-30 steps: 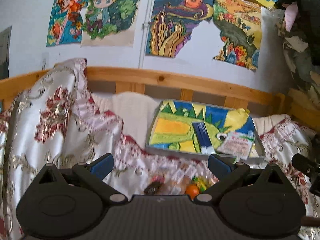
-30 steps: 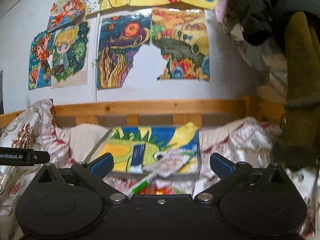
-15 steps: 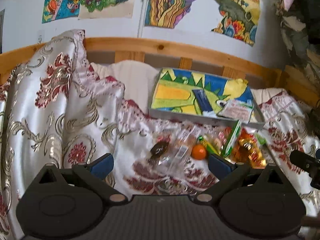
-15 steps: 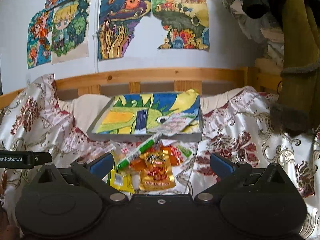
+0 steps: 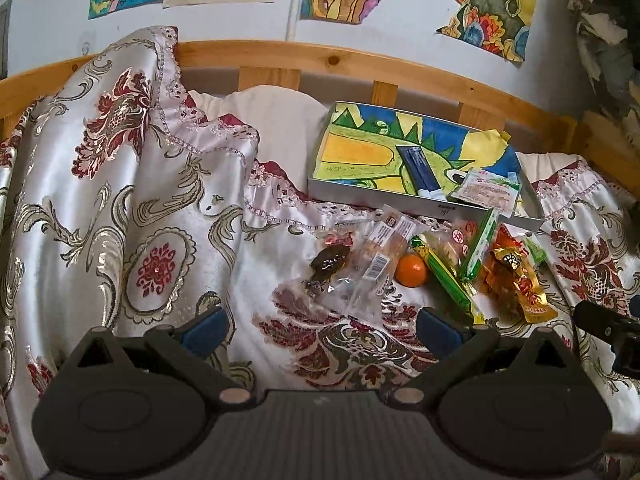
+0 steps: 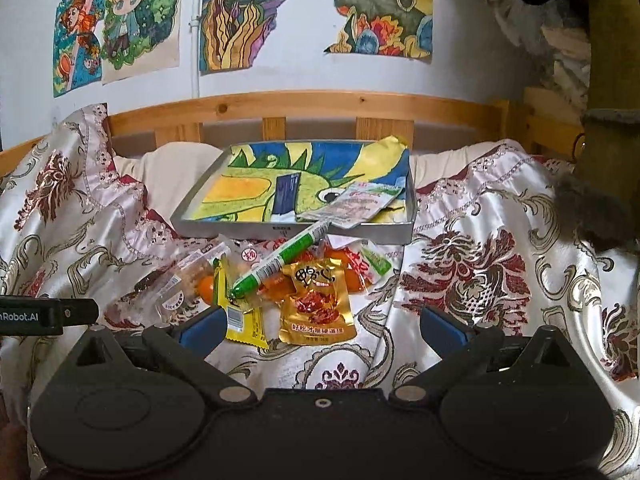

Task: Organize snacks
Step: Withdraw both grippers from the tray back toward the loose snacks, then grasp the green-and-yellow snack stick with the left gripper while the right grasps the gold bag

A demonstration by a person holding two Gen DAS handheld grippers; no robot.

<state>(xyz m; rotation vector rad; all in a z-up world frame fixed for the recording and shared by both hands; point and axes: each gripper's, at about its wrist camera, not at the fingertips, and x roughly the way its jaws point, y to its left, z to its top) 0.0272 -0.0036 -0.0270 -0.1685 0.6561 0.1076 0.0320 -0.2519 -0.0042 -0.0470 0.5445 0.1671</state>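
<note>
Glossy satin bedspread (image 5: 192,208) (foil wrappers (image 6: 316,304))

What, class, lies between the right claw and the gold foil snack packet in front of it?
Nothing visible. The right claw is open, and the gold foil packet lies on the bedspread just ahead of it. A yellow packet lies beside the gold one, not across it.
</note>
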